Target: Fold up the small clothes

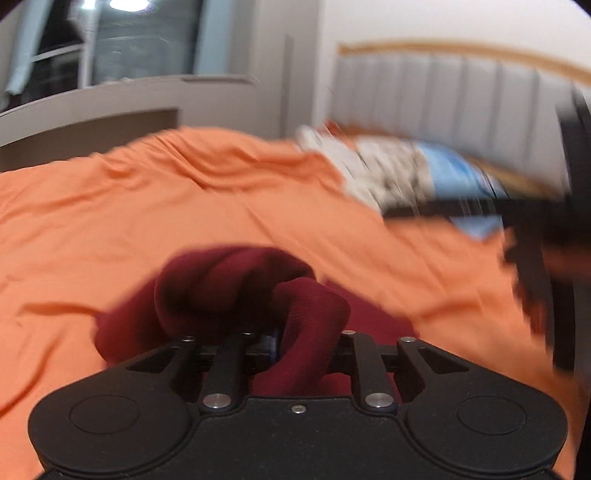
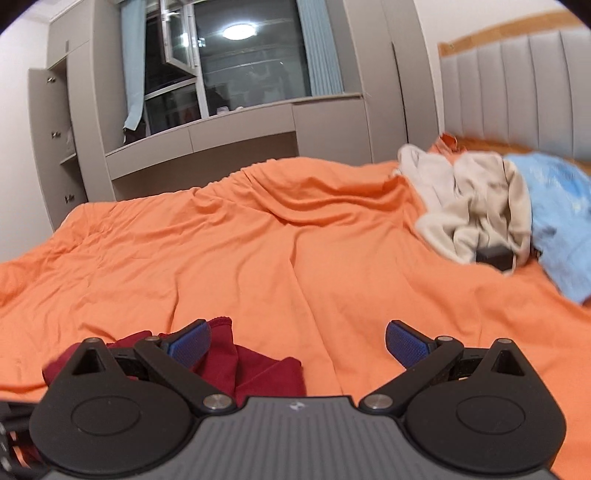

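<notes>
warm indoor light, ceiling lamp glare (image 2: 239,31) in window, motion blur.

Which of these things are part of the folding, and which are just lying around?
In the job:
- maroon garment, bunched in the left gripper
- right gripper, fingers apart
- orange bedspread

Lying about:
- beige clothes
- blue cloth
- headboard
- window

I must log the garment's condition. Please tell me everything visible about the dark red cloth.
The red cloth is a dark maroon knit-looking fabric, bunched and twisted, not folded. The left claw is shut on a roll of it. The rest lies crumpled on the orange sheet. In the right wrist view part of it lies behind the open right claw's left pad.
</notes>
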Motion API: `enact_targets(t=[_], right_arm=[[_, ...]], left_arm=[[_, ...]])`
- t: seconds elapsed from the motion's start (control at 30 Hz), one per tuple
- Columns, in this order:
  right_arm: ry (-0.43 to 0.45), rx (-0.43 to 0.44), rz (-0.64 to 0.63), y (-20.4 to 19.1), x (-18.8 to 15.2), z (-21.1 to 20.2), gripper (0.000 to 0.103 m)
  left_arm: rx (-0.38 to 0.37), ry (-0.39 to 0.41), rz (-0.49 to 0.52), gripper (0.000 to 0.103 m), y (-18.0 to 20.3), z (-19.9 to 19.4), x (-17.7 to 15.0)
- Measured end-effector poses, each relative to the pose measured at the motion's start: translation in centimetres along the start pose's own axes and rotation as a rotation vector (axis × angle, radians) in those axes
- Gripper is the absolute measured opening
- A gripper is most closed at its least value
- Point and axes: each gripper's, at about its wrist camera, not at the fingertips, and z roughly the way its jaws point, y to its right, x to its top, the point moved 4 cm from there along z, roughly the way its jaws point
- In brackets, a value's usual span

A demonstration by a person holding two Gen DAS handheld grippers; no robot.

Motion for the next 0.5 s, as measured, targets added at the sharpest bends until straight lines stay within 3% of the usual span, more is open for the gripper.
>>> enact_targets(t=[0.07,0.13,0.23,0.33,0.5], right_arm=[[-0.017,0.006,0.010,0.1,-0.2,0.3,0.103],[-0.029,0.012,0.011,-0.1,-0.3,0.7,0.103],[-0.043,0.032,0.003,-0.7,-0.6,0.9,0.103],[-0.060,0.076,-0.019,-1.8,-1.2,1.0,0.103],[-0.045,0.147,-0.096,-4.7,-2.0,0.6,0.103]], left_arm=[[-0.009,-0.035,0.057,0.033,1.1,0.5,-1.3],[-0.028,-0.047,0.075,0.053,1.7,0.4,-2.0],[-0.067,-0.046,0.073,0.072,2.1,0.0,-2.4],[-0.091,-0.040,0.064,0.086,2.6,-1.5,-3.0],[-0.132,-0.020,0.035,0.100,2.8,-3.4,-3.0]])
